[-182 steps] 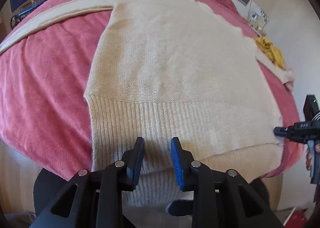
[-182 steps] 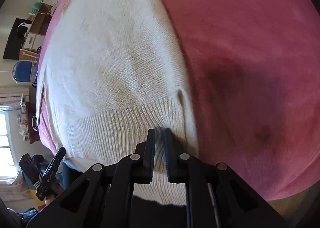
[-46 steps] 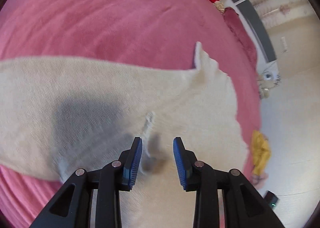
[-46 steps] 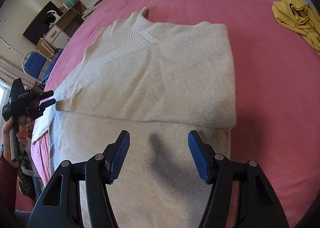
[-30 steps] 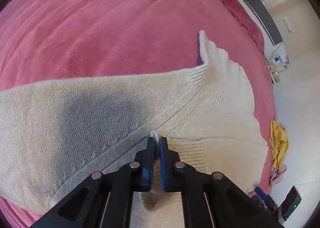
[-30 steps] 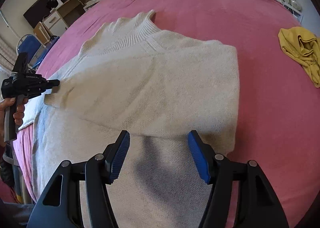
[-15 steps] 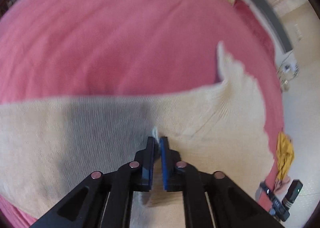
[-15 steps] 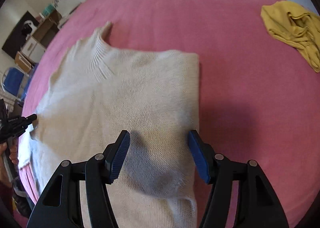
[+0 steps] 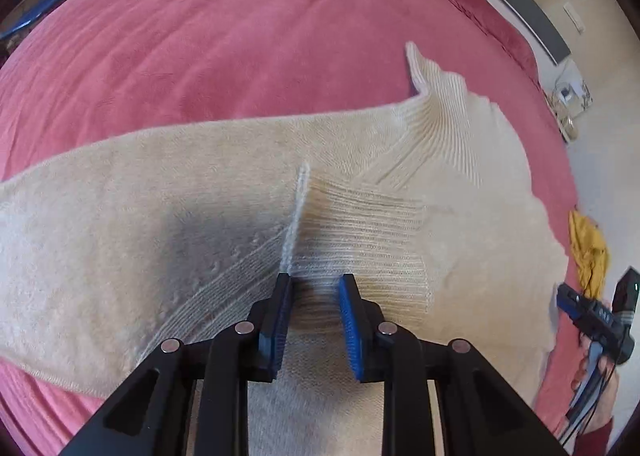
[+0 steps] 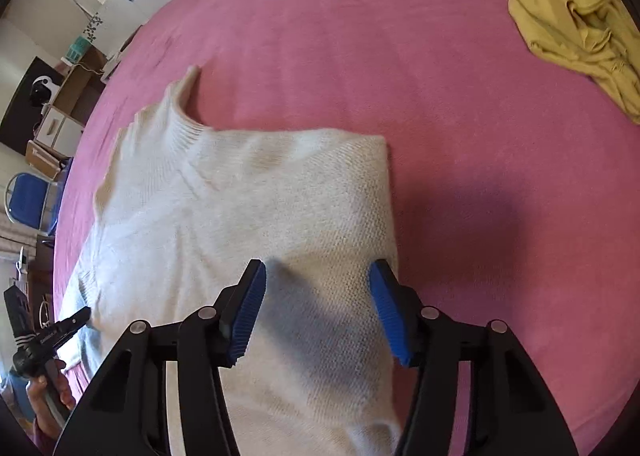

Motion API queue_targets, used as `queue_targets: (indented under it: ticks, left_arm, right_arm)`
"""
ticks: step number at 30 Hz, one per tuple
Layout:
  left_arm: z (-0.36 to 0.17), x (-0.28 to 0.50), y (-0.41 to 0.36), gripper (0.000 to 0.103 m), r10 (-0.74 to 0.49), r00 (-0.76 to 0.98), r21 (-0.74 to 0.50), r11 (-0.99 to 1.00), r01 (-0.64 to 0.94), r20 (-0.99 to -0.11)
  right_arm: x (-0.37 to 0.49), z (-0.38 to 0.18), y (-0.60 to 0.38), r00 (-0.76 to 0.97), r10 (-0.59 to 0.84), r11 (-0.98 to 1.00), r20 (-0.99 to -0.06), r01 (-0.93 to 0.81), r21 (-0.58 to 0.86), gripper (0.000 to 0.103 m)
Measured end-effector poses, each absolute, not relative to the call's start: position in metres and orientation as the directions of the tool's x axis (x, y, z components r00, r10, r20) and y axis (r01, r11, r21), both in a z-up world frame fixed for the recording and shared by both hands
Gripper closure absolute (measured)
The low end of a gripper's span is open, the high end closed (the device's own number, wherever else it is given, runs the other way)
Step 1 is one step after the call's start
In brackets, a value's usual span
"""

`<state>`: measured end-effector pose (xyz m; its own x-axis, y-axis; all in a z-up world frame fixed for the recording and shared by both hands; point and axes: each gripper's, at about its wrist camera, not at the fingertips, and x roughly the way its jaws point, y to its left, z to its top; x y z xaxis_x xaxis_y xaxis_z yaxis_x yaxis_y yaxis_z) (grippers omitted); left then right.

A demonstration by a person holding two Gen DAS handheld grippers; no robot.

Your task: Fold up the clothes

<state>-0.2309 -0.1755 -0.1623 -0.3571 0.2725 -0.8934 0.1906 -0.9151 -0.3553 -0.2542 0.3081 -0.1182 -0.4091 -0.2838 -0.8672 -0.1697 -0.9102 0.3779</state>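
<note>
You are holding both claws over the cream sweater (image 10: 248, 207), which is lying partly folded on the pink bed (image 10: 400, 55); your left claw (image 9: 316, 296) is pointing down at the ribbed cuff (image 9: 360, 223) of the sleeve lying across the body near the collar (image 9: 436, 95); its jaws have just been opening and are standing a little apart, the cuff between them with the pads no longer pinching it; your right claw (image 10: 316, 308) is hovering about half open over the folded right edge, its jaws having just been closing slightly, gripping nothing; a yellow garment (image 10: 580, 27) is lying well apart on the bed.
</note>
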Motion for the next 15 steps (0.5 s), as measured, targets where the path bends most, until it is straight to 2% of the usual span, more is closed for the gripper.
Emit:
queue_targets:
  ticks: [3, 5, 8, 10, 15]
  left_arm:
    - [-0.141, -0.217, -0.196, 0.078, 0.349, -0.476, -0.492, -0.844, 0.216, -0.807]
    - [-0.145, -0.216, -0.201, 0.078, 0.392, -0.484, -0.543, -0.810, 0.222, -0.782]
    - [-0.172, -0.221, -0.198, 0.078, 0.388, -0.390, -0.504, -0.824, 0.260, -0.835]
    - [-0.186, -0.222, -0.199, 0.079, 0.387, -0.342, -0.487, -0.826, 0.283, -0.856]
    - [-0.152, -0.172, -0.255, 0.079, 0.399, -0.501, -0.593, -0.739, 0.321, -0.768]
  right_arm:
    - [-0.240, -0.100, 0.285, -0.427, -0.369, -0.901, -0.825, -0.053, 0.431, 0.045]
    - [-0.235, -0.107, 0.267, -0.389, -0.368, -0.916, -0.845, -0.002, 0.400, 0.045]
    - [-0.237, -0.135, 0.256, -0.312, -0.290, -0.949, -0.905, -0.030, 0.315, 0.046]
    - [-0.237, -0.138, 0.258, -0.321, -0.292, -0.943, -0.901, -0.063, 0.328, 0.046]
    - [-0.215, -0.093, 0.241, -0.394, -0.373, -0.914, -0.840, 0.000, 0.406, 0.046]
